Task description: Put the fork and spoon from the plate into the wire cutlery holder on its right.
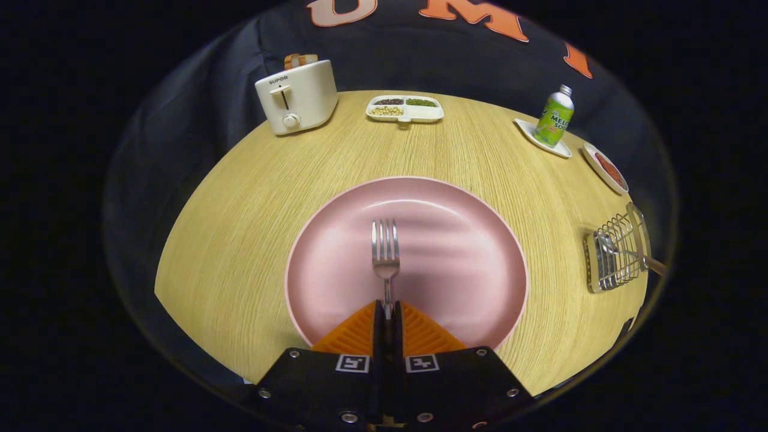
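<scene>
A silver fork (385, 249) lies over the pink plate (468, 282), tines pointing away from me. My gripper (387, 312) is shut on the fork's handle, and both orange fingers (354, 336) press on it above the plate's near rim. To the right of the plate stands the wire cutlery holder (617, 253). A spoon (630, 253) with a wooden handle rests in it, the handle sticking out to the right.
On the wooden table (240, 228), a cream toaster (297, 96) stands beyond the plate at the back left. A divided snack tray (405, 108) sits at the back middle. A green bottle (555, 117) on a small white dish and a dish of red food (607, 169) stand beyond the holder.
</scene>
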Tool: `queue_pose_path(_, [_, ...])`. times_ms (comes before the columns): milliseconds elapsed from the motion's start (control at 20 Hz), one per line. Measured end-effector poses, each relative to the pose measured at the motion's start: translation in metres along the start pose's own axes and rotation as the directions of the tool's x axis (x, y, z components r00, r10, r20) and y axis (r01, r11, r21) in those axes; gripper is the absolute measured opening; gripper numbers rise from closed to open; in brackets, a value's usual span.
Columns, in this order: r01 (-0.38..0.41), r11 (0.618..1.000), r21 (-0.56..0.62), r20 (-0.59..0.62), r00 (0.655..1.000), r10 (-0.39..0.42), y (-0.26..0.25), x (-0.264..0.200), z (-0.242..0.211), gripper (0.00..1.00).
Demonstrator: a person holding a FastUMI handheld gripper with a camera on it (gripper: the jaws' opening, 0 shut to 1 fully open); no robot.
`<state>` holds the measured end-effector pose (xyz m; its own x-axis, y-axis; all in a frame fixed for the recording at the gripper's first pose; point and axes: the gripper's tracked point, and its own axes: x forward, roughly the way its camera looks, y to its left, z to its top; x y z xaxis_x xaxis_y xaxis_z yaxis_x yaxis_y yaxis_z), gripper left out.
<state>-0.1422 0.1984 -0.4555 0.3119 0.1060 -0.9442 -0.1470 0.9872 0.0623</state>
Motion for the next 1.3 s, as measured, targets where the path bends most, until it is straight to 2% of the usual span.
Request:
queue_pose_path(200, [-0.039, 0.999, -0.009, 0.066, 0.997, 0.04, -0.007, -0.019, 0.019, 0.05])
queue_pose_path(600, [-0.006, 0.999, 0.048, 0.209, 0.978, -0.004, -0.065, -0.078, 0.07, 0.05])
queue_pose_path(950, [0.099, 0.988, 0.114, 0.298, 0.946, -0.13, -0.149, -0.134, 0.094, 0.05])
queue_pose_path(1300, [0.19, 0.967, 0.171, 0.289, 0.929, -0.234, -0.226, -0.168, 0.093, 0.05])
